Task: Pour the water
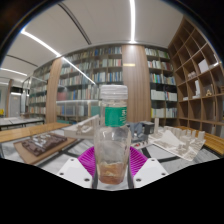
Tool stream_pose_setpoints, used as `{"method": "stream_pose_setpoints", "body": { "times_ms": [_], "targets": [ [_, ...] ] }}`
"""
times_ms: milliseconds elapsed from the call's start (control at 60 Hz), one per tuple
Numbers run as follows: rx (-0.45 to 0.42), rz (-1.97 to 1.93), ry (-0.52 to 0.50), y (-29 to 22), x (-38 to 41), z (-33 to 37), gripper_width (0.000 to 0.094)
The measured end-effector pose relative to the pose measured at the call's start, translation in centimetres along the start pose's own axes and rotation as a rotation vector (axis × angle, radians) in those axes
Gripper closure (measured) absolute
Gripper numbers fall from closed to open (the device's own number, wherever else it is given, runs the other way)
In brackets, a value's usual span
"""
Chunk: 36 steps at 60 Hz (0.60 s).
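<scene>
A clear plastic bottle [112, 135] with a white cap and a green label stands upright between my fingers, with a little brownish liquid at its bottom. My gripper [112, 160] is shut on the bottle; the magenta pads [88, 158] press on its lower body from both sides. The bottle is held up above a table [30, 130]. No cup or glass shows in view.
A dark tray with objects [40, 145] sits on the table to the left. White model-like items [178, 140] lie to the right. Tall bookshelves [120, 75] fill the background, with more shelving [200, 70] on the right.
</scene>
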<state>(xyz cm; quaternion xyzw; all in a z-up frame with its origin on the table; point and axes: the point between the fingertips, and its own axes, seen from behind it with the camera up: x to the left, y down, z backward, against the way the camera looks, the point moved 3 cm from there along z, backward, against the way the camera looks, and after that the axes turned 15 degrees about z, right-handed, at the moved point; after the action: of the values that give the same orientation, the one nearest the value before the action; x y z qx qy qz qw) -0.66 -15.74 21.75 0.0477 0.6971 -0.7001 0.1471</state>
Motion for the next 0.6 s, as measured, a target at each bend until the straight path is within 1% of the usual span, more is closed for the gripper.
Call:
{"method": "stream_pose_setpoints", "body": {
  "times_ms": [17, 33, 50, 67, 100, 133, 267, 283, 317, 333, 350, 450, 500, 533, 550, 567, 600],
  "targets": [
    [0.025, 0.011, 0.001, 0.4, 0.3, 0.3, 0.0536],
    [0.045, 0.026, 0.002, 2.4, -0.3, -0.2, 0.0536],
    [0.071, 0.029, 0.003, 2.3, 0.3, 0.5, 0.0536],
    [0.091, 0.038, 0.002, 4.4, -0.3, -0.2, 0.0535],
    [0.132, 0.047, 0.001, 6.4, -0.3, -0.2, 0.0534],
    [0.156, 0.059, 0.003, 9.1, -0.6, -1.2, 0.0534],
    [0.268, 0.060, -0.024, 14.7, 0.2, -0.6, 0.0532],
    [0.290, 0.057, -0.030, 15.7, 0.3, -0.4, 0.0509],
    [0.234, 0.039, -0.012, 15.1, 0.1, -0.4, 0.0502],
    [0.255, 0.038, -0.013, 15.5, 0.1, -1.0, 0.0520],
    [0.241, 0.032, -0.004, 15.3, 0.0, -1.1, 0.0513],
    [0.248, 0.011, -0.004, 15.5, -0.2, -0.2, 0.0408],
    [0.286, 0.017, 0.001, 15.7, -0.4, -0.4, 0.0332],
    [0.321, 0.025, 0.004, 15.8, -0.4, 0.3, 0.0208],
    [0.330, 0.029, 0.009, 15.6, -0.5, 0.6, 0.0120],
    [0.331, 0.032, 0.012, 15.3, -0.6, 0.9, 0.0060],
    [0.336, 0.035, 0.021, 15.0, -1.1, 1.1, 0.0101]
  ]
}}
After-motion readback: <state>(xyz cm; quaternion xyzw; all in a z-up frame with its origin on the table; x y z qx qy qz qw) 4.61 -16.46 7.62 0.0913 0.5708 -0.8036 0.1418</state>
